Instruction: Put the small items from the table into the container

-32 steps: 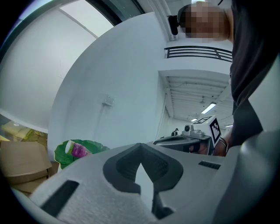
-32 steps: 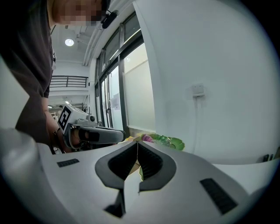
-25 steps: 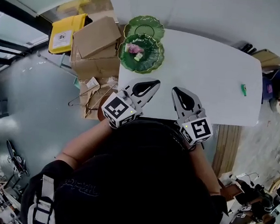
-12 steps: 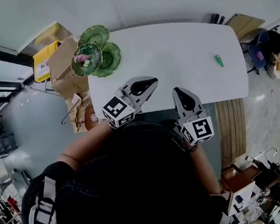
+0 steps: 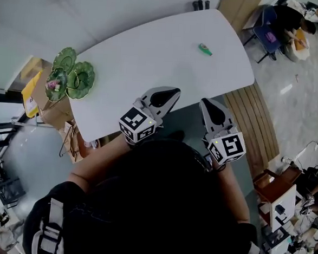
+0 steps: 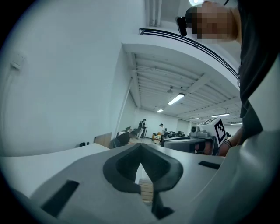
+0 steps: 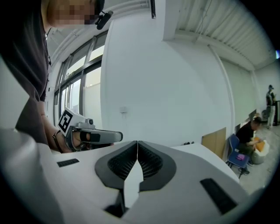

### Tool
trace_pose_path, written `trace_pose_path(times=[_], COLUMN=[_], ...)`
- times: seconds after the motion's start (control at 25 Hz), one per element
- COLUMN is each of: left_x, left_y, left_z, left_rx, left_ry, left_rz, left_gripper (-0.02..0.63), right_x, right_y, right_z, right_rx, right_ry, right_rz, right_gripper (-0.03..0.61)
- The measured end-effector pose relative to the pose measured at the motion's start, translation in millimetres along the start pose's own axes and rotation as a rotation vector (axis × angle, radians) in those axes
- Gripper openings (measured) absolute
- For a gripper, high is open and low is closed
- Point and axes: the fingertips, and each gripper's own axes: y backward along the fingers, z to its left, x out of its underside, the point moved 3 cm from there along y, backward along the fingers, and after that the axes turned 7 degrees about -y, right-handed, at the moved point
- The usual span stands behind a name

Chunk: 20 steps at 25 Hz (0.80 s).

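A small green item [image 5: 205, 49] lies on the white table [image 5: 153, 58] toward its far right end. At the table's left end stand green leaf-shaped dishes [image 5: 82, 80]; one of them [image 5: 56, 84] holds small pink and pale bits. My left gripper [image 5: 176, 91] [image 6: 140, 145] is held over the table's near edge, shut and empty. Just off that edge, over the floor, my right gripper [image 5: 203, 101] [image 7: 137, 142] is also shut with nothing in it. Both point level across the table, far from the green item.
Brown cardboard and a yellow box [image 5: 29, 92] sit on the floor by the table's left end. Wooden planks [image 5: 262, 117] lie at its right. A seated person [image 5: 294, 22] and a blue chair [image 5: 267, 34] are at the far right.
The whole head view has swung: the table and dishes have slid to the left and the green item toward the middle. Both grippers keep their pose before the body, still shut.
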Motion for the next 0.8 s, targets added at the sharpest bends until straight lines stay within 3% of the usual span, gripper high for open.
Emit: trace_pose_path(times=[0.2,0.44,0.64,0.8], left_x=[-2,6,1,-6], left_y=[-49,-93,-126,-135], left_z=[-38,-48,-39,-5], left_rx=[0.117,0.184,0.206,0.176], left_ry=[-0.021,0.003,0.023,0.031], left_rz=[0.01,0.025,0.013,0.011], left_gripper=[0.005,0.005,0.005,0.005], right_x=[4,8,3,-11], right_y=[45,72,67,32], right_z=[-42,-81,-111,-127], right_rx=[0.106,0.202,0.22,0.186], right_ry=[-0.044,-0.083,-0.081,-0.07], right_rz=[-0.037,-0.041,-0.012,0.01], right_gripper=[0.018,0.018,0.018,0.018])
